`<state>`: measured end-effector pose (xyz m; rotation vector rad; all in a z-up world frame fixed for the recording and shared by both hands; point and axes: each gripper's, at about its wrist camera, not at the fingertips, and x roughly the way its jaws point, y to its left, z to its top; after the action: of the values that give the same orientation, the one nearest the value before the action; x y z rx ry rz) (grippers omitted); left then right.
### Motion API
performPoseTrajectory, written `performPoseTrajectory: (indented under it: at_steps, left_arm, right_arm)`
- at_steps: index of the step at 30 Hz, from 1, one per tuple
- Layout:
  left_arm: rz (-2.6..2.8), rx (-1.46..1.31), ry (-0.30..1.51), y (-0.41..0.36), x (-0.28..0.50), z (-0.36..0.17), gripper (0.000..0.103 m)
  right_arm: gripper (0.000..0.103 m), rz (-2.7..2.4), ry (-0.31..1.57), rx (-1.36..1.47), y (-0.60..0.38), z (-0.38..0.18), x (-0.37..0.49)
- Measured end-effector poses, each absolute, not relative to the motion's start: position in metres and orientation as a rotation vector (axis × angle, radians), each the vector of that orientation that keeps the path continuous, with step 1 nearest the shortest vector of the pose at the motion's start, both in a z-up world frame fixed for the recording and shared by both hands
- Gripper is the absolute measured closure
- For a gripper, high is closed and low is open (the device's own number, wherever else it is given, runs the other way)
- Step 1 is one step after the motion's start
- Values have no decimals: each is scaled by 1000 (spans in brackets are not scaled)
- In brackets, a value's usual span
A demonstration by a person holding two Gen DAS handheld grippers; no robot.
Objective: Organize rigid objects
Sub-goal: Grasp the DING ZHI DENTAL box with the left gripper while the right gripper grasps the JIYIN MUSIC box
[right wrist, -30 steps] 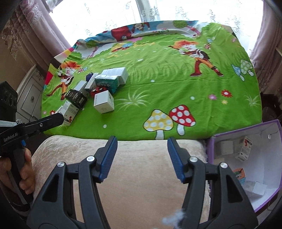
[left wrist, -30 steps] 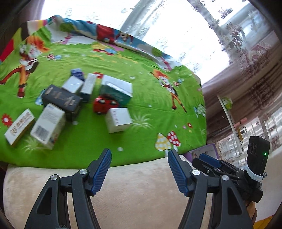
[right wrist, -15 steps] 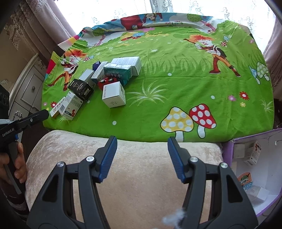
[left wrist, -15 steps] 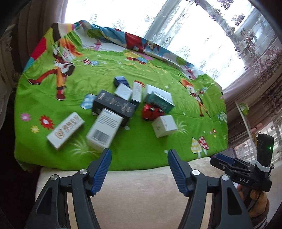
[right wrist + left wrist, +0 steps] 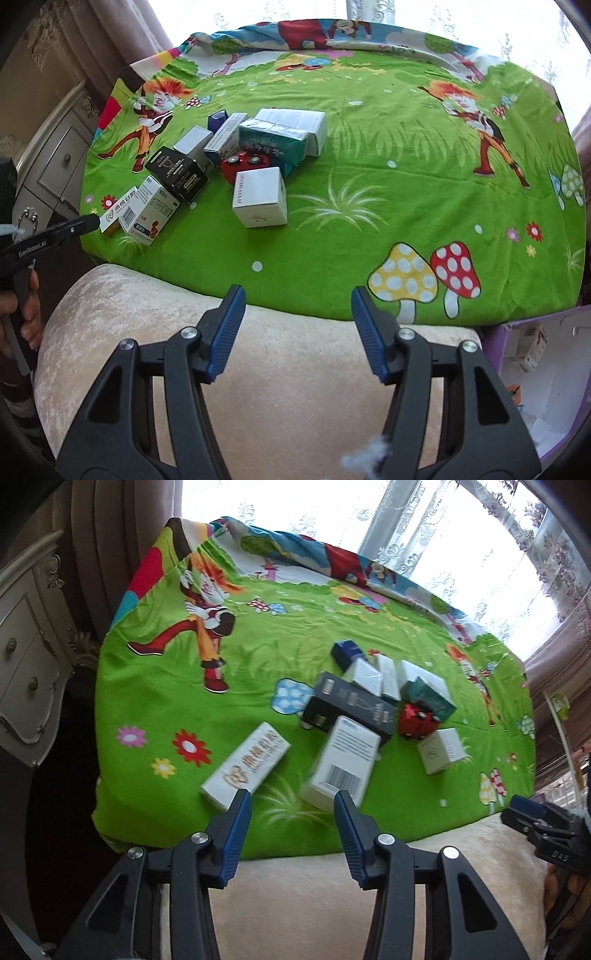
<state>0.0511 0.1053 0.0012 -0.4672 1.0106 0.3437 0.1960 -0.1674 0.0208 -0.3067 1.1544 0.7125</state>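
Observation:
Several small boxes lie clustered on a green cartoon cloth (image 5: 184, 709). A white box with orange print (image 5: 245, 766) and a white barcode box (image 5: 341, 762) lie nearest my left gripper (image 5: 291, 805), which is open and empty just short of them. A black box (image 5: 349, 705), a red toy car (image 5: 417, 720), a teal box (image 5: 430, 696) and a white cube box (image 5: 441, 749) lie behind. My right gripper (image 5: 297, 299) is open and empty over the beige cushion edge, well short of the white cube box (image 5: 260, 197).
A purple-rimmed bin (image 5: 535, 369) holding several small boxes stands at the lower right. A beige cushion (image 5: 295, 387) runs along the near edge. A white dresser (image 5: 26, 657) stands to the left. Curtains and a bright window lie behind.
My left gripper has swung left and moved in toward the near boxes. My right gripper has moved closer to the cloth, and the bin has slid toward the right edge of its view.

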Motion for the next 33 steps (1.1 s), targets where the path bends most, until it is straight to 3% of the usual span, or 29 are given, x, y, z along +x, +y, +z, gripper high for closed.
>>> performPoseTrajectory:
  at_steps: [21,25,33]
  left_arm:
    - [345,-193,1184,119,86,-42,56]
    - [335,-194,1196,121,90,-47,71]
    - [356,-250,1145,124,84,-37,71]
  right_arm:
    - [40,755,1216,-343,-111,-2,214]
    - [40,748,1215,-353,-101,-7,218]
    - [40,745,1204,-388,-85,-15,225]
